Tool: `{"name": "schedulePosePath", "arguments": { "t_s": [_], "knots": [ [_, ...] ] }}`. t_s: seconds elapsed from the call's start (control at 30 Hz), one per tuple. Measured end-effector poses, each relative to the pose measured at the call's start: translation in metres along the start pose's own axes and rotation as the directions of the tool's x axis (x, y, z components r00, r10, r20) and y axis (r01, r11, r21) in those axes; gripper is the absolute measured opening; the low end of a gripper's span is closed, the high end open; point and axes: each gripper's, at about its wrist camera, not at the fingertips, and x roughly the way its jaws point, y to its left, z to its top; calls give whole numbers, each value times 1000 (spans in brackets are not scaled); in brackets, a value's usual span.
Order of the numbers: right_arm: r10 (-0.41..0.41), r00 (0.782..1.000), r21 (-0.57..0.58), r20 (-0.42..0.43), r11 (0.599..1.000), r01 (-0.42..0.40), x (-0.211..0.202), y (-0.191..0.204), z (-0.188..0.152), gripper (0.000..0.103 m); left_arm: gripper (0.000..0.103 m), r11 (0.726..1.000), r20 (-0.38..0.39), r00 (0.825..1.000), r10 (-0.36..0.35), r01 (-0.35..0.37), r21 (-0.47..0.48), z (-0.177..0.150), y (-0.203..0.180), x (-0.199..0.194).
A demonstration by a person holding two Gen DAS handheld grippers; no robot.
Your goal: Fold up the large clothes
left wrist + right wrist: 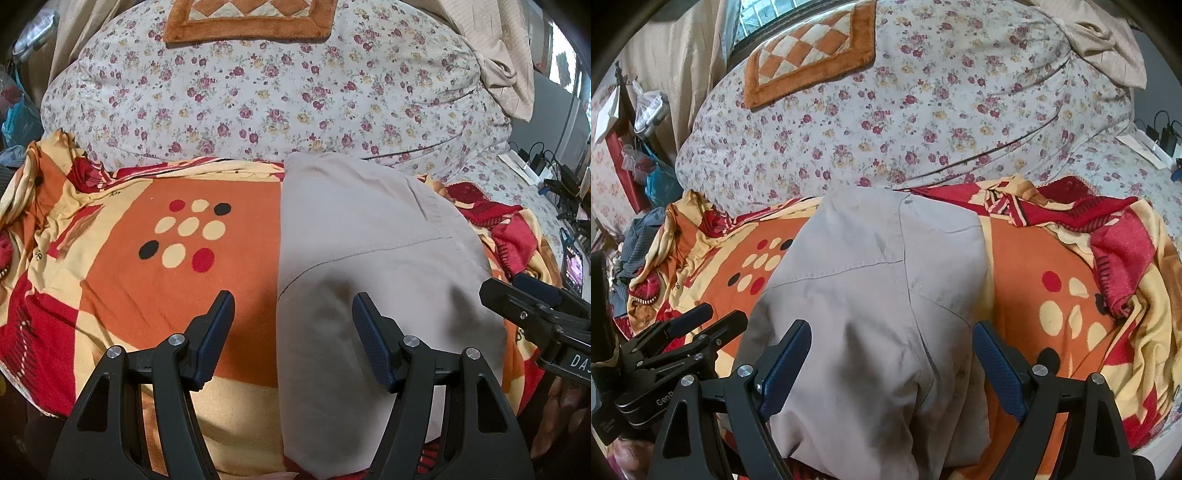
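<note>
Left wrist view: the left gripper [293,314] hovers with its jaws spread wide and nothing between them, straddling the left edge of the folded beige garment [369,266]. Its left pad hangs over the orange patterned blanket [147,266], its right pad over the beige cloth. The garment lies flat in a long folded strip on the blanket, stitched seams showing. The right gripper [517,295] enters from the right edge, over the garment's right border. Behind the blanket rises a floral quilt [258,99] with an orange checkered mat [251,18] on top. Chargers and cables [543,166] lie at the far right, and a lit phone [571,267] sits near the blanket's right edge.

Right wrist view: the right gripper [892,350] is likewise wide apart and empty, both pads poised above the near part of the beige garment [879,277]. The left gripper [701,321] shows at the lower left, jaws parted, beside the garment's left edge. This view alone shows a window [768,14] with a beige curtain [676,62] at upper left, bags [653,177] hanging below it, and the blanket's crumpled red right side [1119,251].
</note>
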Motion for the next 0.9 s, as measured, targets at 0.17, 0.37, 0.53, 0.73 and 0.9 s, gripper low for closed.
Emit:
{"name": "schedulePosePath", "arguments": {
  "t_s": [0.17, 0.37, 0.53, 0.73, 0.9],
  "knots": [
    [0, 1000, 3, -6, 1000, 0, 2, 0, -1, 87, 66, 1000, -7, 1000, 1, -1, 1, 0, 0, 3],
    [2, 1000, 5, -12, 1000, -2, 4, 0, -2, 87, 66, 1000, -11, 1000, -2, 2, -1, 0, 0, 4],
    [0, 1000, 10, -16, 1000, 0, 7, -2, -2, 87, 66, 1000, -14, 1000, -3, 3, -6, -1, 1, 6],
    [1, 1000, 15, -24, 1000, 0, 10, -4, -3, 87, 66, 999, -23, 999, -25, 24, -45, 1, 9, 12],
    [5, 999, 17, -34, 1000, -5, 14, -7, -3, 87, 66, 996, -19, 999, -43, 42, -73, 3, 18, 14]
  ]
}}
